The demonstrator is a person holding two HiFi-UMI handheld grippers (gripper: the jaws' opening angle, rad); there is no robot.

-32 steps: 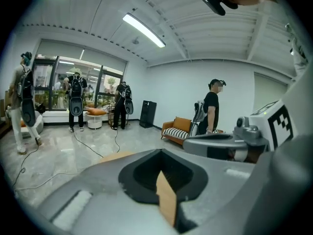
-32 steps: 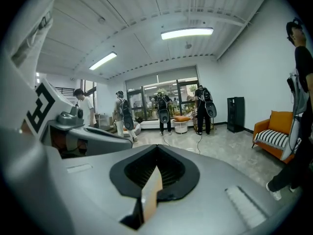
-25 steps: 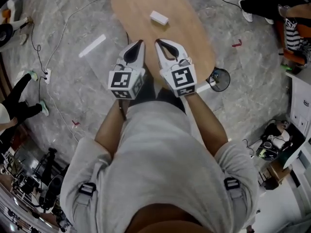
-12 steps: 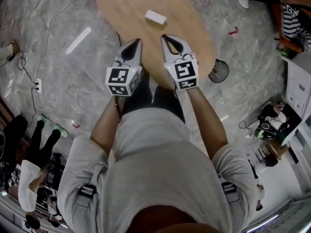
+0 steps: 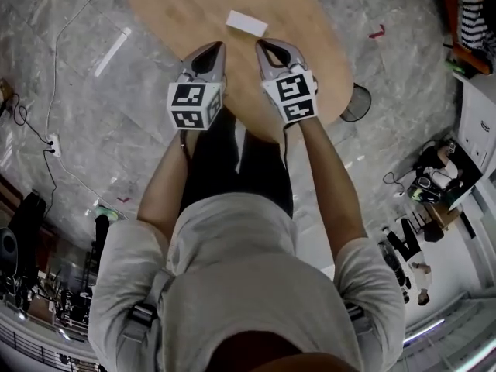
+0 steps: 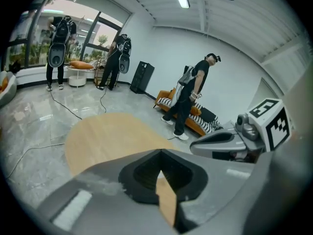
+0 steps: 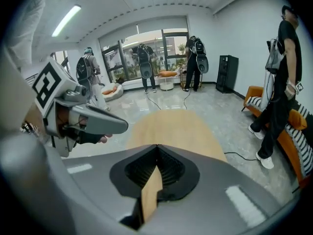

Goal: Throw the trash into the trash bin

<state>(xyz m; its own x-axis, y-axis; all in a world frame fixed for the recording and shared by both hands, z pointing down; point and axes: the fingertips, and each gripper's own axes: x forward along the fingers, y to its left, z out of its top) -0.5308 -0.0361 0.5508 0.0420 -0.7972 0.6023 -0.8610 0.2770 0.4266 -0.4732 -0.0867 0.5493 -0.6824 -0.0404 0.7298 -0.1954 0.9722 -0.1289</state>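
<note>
Wood grain shows through the gaps behind the fingers (image 7: 220,180) in both gripper views. Neither view makes out the trash plainly, so only the head view places it.

In the head view, the small white piece of trash (image 5: 246,23) lies flat on the oval wooden surface (image 5: 170,10). It is at 12 o'clock from the left gripper (image 5: 216,49) and the right gripper (image 5: 264,47), and clear of both.

The black mesh trash bin (image 5: 356,104) stands on the floor (image 5: 93,146) at 4 o'clock from the right gripper. Its left side is partly behind the surface's rim.

The hands are hidden under the marker cubes, and only the forearms show, reaching forward side by side. The person's light grey shirt blocks the lower half of the head view.

The left gripper sits at 9 o'clock of the right one. Both are angled down over the surface's near end, with their tips leaning slightly toward each other. Each pair of fingers is closed tip to tip with nothing between them.

A white strip (image 5: 112,51) lies on the floor at 9 o'clock of the left gripper.
</note>
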